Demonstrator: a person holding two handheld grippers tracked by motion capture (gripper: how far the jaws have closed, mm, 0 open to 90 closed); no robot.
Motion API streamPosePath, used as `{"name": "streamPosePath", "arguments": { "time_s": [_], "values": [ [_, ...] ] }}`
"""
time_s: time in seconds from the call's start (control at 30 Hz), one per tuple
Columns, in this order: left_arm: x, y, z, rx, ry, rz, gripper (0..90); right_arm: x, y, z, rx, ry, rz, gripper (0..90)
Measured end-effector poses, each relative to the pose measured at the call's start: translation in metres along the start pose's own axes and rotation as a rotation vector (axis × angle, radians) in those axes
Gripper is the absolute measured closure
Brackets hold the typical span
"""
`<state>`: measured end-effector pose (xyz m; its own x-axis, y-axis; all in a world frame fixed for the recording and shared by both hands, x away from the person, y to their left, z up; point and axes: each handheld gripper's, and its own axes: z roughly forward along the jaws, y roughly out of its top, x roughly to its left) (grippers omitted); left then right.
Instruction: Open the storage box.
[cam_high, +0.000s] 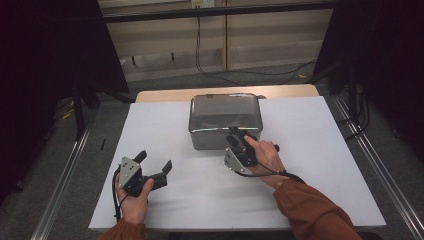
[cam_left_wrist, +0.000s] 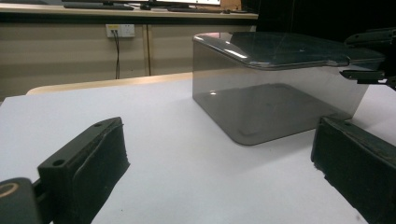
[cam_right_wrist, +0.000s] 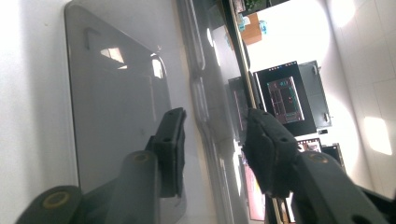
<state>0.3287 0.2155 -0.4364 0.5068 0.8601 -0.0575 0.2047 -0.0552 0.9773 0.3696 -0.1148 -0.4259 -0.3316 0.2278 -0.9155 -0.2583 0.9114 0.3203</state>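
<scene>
Box (cam_high: 225, 121) at table (cam_high: 310, 165) centre, lid on; right gripper (cam_high: 235, 134) straddles the lid's near edge, jaws part-closed, not visibly clamped; left gripper (cam_high: 154, 161) idle, jaws wide apart, on the table; step: gripping the lid, next needs firm pinch, then lift

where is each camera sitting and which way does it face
High view: above the person's side, looking down on the table; forearms and both grippers show.
Left gripper view: low over the table, facing the smoky plastic box; own open jaws.
Right gripper view: rolled sideways at the box's lid edge, jaws either side.
All share the box.
</scene>
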Motion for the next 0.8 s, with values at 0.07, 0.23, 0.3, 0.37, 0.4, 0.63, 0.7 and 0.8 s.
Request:
{"name": "streamPosePath", "arguments": {
  "time_s": [0.07, 0.23, 0.3, 0.37, 0.4, 0.63, 0.7, 0.8],
  "values": [
    [-0.0001, -0.0001, 0.0001, 0.006, -0.001, 0.008, 3.2, 0.0007, 0.0007, 0.0004, -0.007, 0.002, -0.021, 63.0],
    [-0.0017, 0.0001, 0.0009, 0.004, -0.013, 0.014, 3.2, 0.0031, 0.0019, 0.0008, -0.012, 0.004, -0.036, 69.6],
    [-0.0014, 0.0, 0.0013, 0.011, -0.017, 0.02, 3.2, 0.0033, 0.0028, 0.0007, -0.017, 0.001, -0.047, 71.8],
    [-0.0019, -0.0002, 0.0017, 0.012, -0.025, 0.001, 3.2, 0.0033, 0.0031, 0.0004, -0.018, -0.001, -0.055, 73.2],
    [-0.002, -0.0001, 0.0021, 0.016, -0.032, -0.005, 3.2, 0.0035, 0.0031, 0.0004, -0.019, 0.0, -0.057, 73.9],
    [-0.0044, 0.0004, 0.0047, 0.032, -0.048, -0.007, 3.2, 0.0033, 0.0038, 0.0001, -0.024, -0.005, -0.069, 76.1],
    [-0.0039, 0.0009, 0.005, 0.032, -0.053, -0.01, 3.8, 0.0032, 0.0039, 0.0001, -0.026, -0.006, -0.071, 76.6],
    [-0.0041, 0.0017, 0.0055, 0.024, -0.061, -0.021, 3.8, 0.003, 0.0042, -0.0005, -0.032, -0.02, -0.073, 77.3]
  ]
}}
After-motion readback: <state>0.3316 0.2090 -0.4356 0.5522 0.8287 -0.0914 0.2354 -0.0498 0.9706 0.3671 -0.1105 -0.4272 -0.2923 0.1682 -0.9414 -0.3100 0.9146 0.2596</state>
